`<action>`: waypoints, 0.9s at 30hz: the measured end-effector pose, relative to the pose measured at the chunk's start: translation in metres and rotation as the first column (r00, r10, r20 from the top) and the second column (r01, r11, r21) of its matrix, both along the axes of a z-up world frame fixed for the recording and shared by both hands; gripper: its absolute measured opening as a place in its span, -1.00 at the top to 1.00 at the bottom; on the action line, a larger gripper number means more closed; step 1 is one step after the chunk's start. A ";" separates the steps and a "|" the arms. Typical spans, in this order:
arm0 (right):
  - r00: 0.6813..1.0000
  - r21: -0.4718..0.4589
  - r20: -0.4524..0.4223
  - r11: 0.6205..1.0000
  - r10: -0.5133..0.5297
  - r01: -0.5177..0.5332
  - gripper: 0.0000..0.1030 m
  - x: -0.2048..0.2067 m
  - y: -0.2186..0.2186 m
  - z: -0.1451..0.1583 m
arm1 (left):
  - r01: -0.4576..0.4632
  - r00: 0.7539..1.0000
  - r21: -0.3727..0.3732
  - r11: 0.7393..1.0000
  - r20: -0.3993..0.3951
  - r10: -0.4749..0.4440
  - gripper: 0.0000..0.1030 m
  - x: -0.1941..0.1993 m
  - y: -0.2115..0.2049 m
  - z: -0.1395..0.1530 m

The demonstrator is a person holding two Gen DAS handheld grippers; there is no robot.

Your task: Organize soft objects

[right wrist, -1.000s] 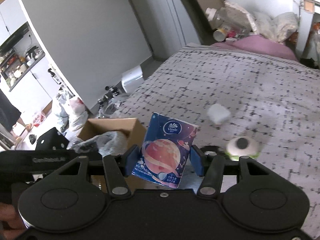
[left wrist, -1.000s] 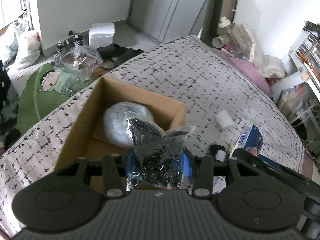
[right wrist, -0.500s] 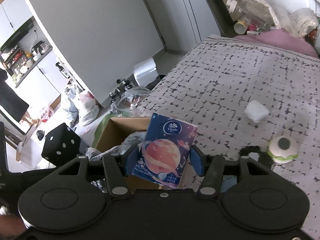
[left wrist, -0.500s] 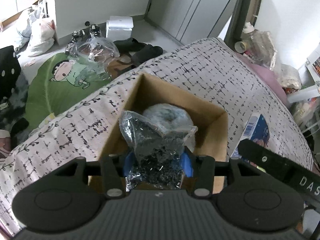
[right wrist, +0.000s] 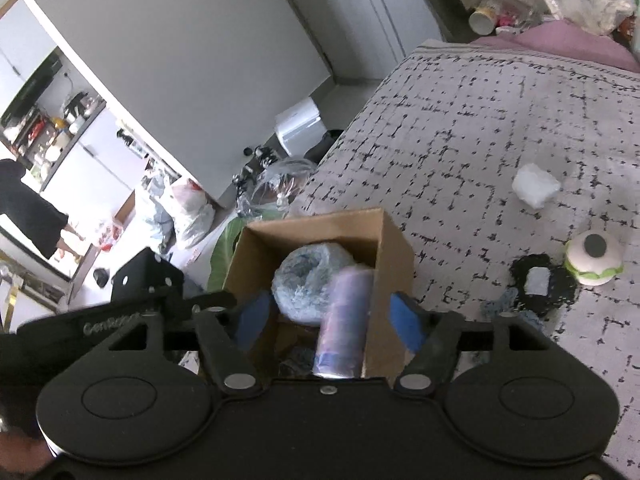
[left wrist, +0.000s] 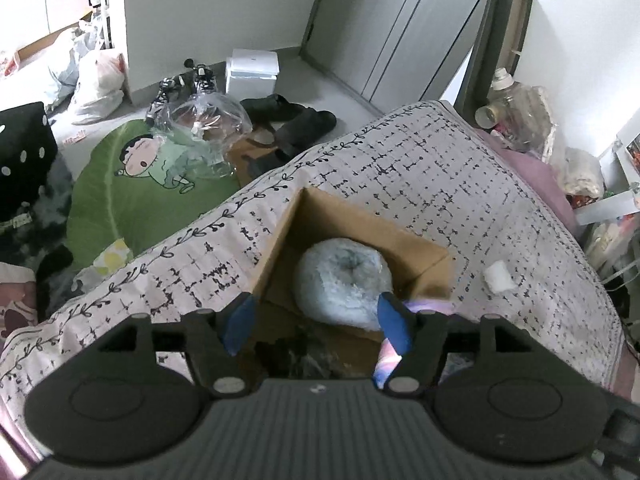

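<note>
Bed (left wrist: 460, 184) serves as work surface; patterned cover. Cardboard box (right wrist: 394, 248) sits on it as the collection bin, open top up, so items can be dropped in from above.

Inside the box: pale blue fluffy ball (left wrist: 344, 284); blurred tissue pack (right wrist: 346, 316) against the right wall, apparently mid-drop.

Left gripper (left wrist: 316, 326) above the box, jaws wide, empty. Right gripper (right wrist: 330, 320) likewise wide, holding nothing.

On the cover, to be collected: white wad (right wrist: 535, 185), burger toy (right wrist: 594, 256), black ring (right wrist: 542, 284).
</note>
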State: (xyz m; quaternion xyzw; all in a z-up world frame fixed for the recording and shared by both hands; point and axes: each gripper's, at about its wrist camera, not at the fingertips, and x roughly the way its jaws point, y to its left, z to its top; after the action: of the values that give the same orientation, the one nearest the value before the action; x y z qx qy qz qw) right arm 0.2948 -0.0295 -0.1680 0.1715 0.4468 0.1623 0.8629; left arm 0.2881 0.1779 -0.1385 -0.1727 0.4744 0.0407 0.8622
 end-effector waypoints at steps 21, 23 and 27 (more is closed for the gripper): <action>0.989 -0.050 0.090 0.991 -0.115 0.120 -0.92 -0.054 -0.100 0.050 | 0.249 0.968 0.002 0.969 -0.046 -0.248 -0.64 -0.044 -0.051 0.046; 0.988 -0.048 0.094 0.990 -0.125 0.130 -0.92 -0.058 -0.110 0.052 | 0.292 0.954 0.049 0.955 -0.085 -0.287 -0.64 -0.050 -0.063 0.050; 0.985 -0.043 0.105 0.989 -0.138 0.143 -0.93 -0.066 -0.128 0.058 | 0.315 0.947 0.073 0.946 -0.091 -0.308 -0.64 -0.064 -0.078 0.057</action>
State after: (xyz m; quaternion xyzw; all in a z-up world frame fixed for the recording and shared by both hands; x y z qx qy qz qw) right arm 0.2287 -0.1575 -0.1100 0.1722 0.3931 0.0981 0.8979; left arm 0.2242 0.0997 -0.0813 -0.0563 0.5271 -0.0686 0.8451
